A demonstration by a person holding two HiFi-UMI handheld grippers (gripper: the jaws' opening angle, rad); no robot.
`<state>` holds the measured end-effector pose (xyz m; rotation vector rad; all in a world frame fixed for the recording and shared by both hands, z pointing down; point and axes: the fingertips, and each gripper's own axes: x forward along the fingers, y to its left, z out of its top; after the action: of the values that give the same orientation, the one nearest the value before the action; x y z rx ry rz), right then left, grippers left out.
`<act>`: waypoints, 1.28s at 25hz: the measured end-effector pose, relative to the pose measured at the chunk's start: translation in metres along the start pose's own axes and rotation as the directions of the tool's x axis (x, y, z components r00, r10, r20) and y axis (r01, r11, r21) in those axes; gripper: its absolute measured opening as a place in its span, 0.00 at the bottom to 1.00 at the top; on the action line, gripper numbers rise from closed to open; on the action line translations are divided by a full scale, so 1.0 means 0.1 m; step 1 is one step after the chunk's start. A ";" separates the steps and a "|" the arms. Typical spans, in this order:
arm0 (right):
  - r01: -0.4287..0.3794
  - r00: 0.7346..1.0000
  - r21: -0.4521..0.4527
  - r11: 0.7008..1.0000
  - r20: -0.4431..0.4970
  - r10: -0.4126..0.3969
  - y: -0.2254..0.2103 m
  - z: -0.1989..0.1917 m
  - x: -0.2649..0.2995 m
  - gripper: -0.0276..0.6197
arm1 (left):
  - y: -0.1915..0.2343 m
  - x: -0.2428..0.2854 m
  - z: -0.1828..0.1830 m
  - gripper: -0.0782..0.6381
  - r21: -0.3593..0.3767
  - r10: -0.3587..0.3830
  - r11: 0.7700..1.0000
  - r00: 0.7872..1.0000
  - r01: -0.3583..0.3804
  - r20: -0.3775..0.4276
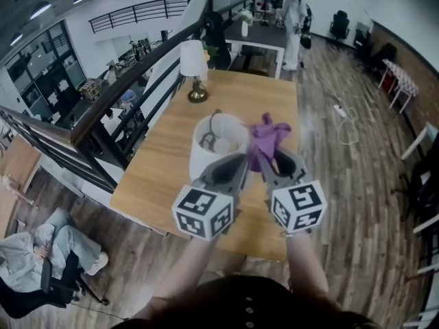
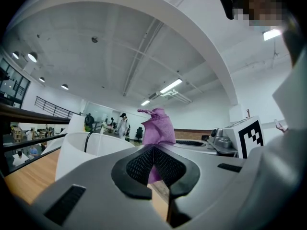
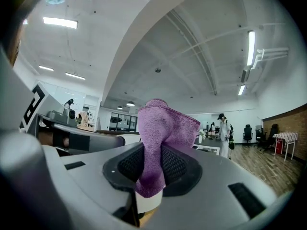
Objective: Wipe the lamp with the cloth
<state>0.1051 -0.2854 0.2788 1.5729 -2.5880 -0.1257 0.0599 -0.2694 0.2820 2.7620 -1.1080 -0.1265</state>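
Cloth (image 1: 267, 136) is pinched in the right gripper (image 1: 269, 160). Wiping hasn't started, I'd guess, and next it needs carrying to the lamp (image 1: 194, 70) at the table's (image 1: 164, 173) far end. Left gripper (image 1: 239, 162) looks closed on nothing, beside a loose shade (image 1: 206, 160). The lamp's upright, with a pale top and brassy base.

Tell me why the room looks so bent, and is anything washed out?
Head view: a wide lens bows the floorboards and railing around the table. Left gripper view: the ceiling arches, corners go black, a strip light glares. Right gripper view: the cloth is crisp, the ceiling lights blown white.
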 end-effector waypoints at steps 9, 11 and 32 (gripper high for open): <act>-0.042 0.998 0.004 0.999 -0.053 0.043 0.15 -0.20 0.17 0.17 | 0.13 0.00 -0.14 0.12 -0.026 0.005 1.000 1.000 -0.006 -0.026; -0.046 0.997 0.005 0.999 -0.063 0.046 0.15 -0.21 0.16 0.17 | 0.12 0.00 -0.15 0.12 -0.031 0.007 0.999 0.999 -0.008 -0.034; -0.020 0.983 0.085 0.996 -0.179 0.035 0.10 -0.82 0.23 0.17 | 0.20 0.05 -0.56 0.12 -0.085 -0.009 0.996 0.993 -0.001 -0.118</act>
<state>0.0972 -0.3029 0.3623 1.4972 -2.5023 0.1221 0.0578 -0.2803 0.3408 2.6590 -1.0432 -0.0100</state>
